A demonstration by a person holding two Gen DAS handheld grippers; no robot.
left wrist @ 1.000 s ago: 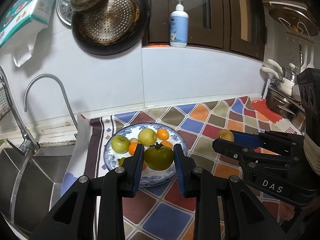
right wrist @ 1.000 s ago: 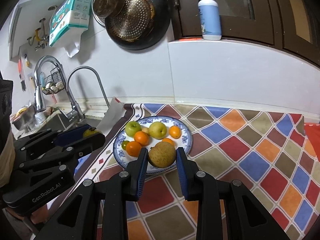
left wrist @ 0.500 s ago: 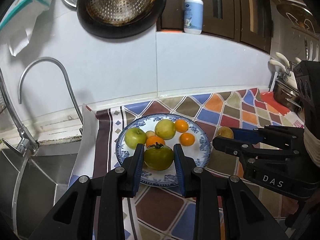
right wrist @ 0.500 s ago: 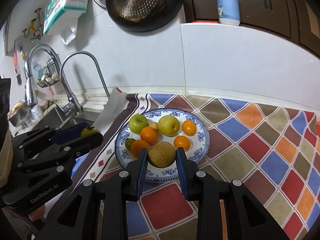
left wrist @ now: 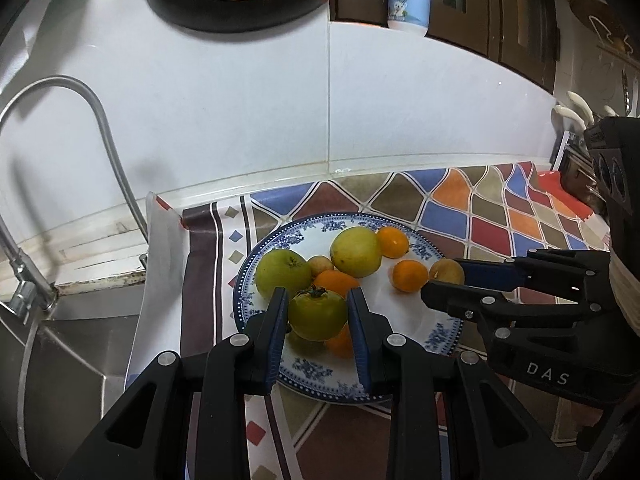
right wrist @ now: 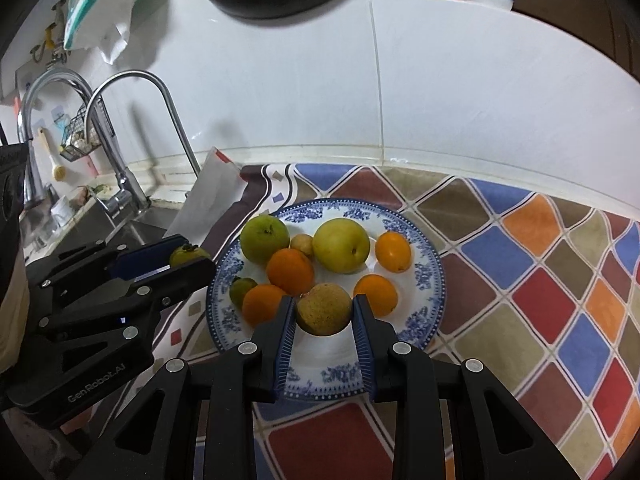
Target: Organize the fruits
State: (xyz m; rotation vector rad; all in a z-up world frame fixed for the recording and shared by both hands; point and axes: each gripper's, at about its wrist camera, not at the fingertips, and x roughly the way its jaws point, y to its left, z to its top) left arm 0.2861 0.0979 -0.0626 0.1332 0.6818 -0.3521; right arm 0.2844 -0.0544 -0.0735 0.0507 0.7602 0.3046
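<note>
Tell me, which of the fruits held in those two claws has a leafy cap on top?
The green persimmon-like fruit in the left gripper: a dark, dried leafy cap sits on its top. The brownish russet fruit in the right gripper shows none.

Both cams sit just behind their own fingers, tilted down at the counter and facing the white tiled wall (left wrist: 360, 120). The left one hangs close over the sink-side edge of the blue-rimmed plate (left wrist: 248, 276), the right one over its front edge. Both views share the plate (right wrist: 432, 264), the checkered cloth (right wrist: 560, 280) and the faucet (left wrist: 100, 120), and each catches the other gripper from the side.
</note>
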